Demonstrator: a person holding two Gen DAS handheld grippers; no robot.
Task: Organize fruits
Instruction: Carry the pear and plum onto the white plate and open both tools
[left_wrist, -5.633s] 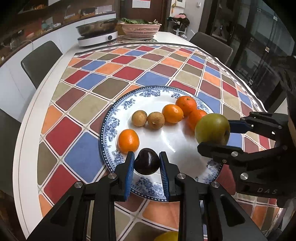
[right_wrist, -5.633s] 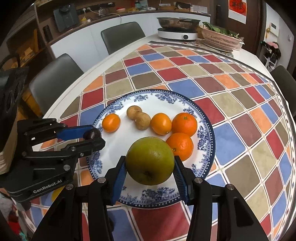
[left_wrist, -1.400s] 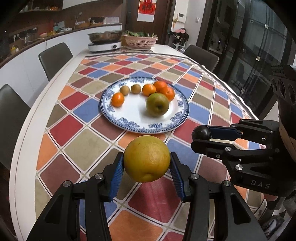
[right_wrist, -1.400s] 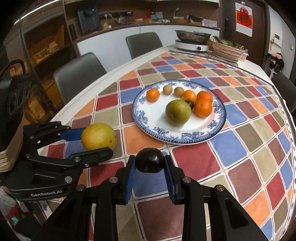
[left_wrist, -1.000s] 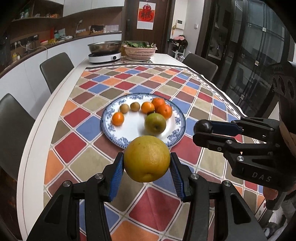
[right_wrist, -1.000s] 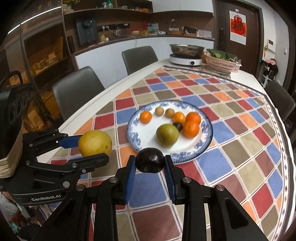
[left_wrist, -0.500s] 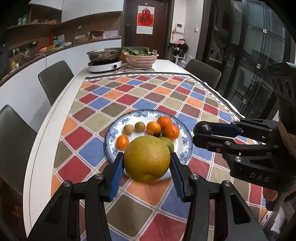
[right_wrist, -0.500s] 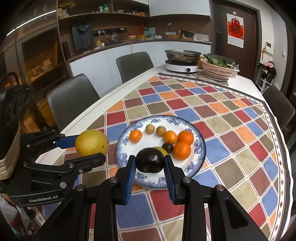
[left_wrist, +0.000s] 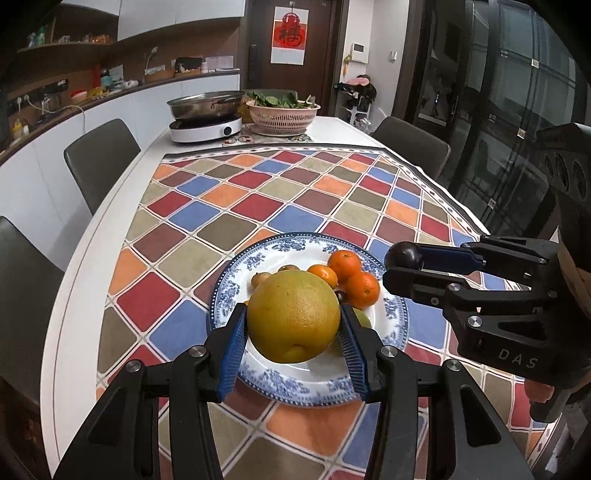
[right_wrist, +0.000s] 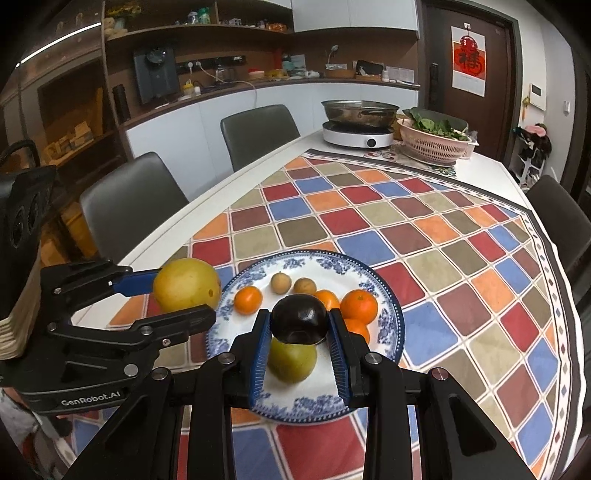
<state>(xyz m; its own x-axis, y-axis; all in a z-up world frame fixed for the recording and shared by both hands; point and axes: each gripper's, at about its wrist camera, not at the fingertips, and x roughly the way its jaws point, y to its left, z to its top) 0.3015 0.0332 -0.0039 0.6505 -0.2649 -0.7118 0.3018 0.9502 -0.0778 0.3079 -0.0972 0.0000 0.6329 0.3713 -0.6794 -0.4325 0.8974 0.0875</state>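
Note:
My left gripper (left_wrist: 293, 325) is shut on a large yellow grapefruit (left_wrist: 293, 315) and holds it above the near side of the blue-and-white plate (left_wrist: 295, 387); it also shows in the right wrist view (right_wrist: 186, 284). My right gripper (right_wrist: 299, 325) is shut on a dark plum (right_wrist: 299, 319), above the plate (right_wrist: 391, 317); the plum also shows in the left wrist view (left_wrist: 404, 256). On the plate lie several oranges (right_wrist: 359, 301), two small brown fruits (right_wrist: 304, 286) and a green pear (right_wrist: 291, 360).
A checkered cloth (left_wrist: 258, 206) covers the white table. At the far end stand an induction cooker with a pan (left_wrist: 205, 118) and a pink basket of greens (left_wrist: 282, 112). Grey chairs (right_wrist: 258, 129) stand along the sides.
Both grippers have moved forward toward the plate, each still holding its fruit; the plate now lies under them and looks larger.

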